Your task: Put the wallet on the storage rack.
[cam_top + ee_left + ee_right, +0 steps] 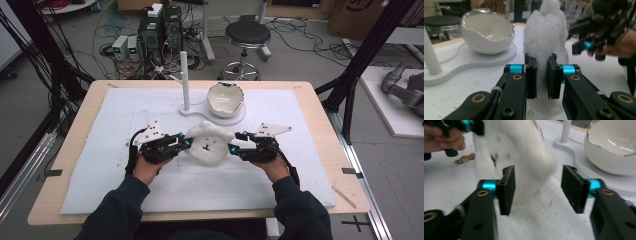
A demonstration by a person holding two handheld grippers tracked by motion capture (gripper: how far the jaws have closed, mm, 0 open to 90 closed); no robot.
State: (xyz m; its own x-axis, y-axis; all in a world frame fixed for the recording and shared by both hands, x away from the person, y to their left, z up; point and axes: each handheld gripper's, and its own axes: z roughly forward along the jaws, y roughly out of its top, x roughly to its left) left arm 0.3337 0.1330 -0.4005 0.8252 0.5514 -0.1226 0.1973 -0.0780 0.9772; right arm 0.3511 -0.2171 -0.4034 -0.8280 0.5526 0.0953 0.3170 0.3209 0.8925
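While pinched by left hand-held gripper (541, 75), fluffy toy (546, 37)

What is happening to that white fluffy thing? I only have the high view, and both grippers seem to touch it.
Observer: In the left gripper view, the left gripper is shut on a fold of the fluffy toy.
Operator: And the other one?
Observer: The right gripper stands open, jaws wide apart, with the fluff between them.
Operator: Anything on top of the toy?
Observer: A small round pompom sits at its upper end.
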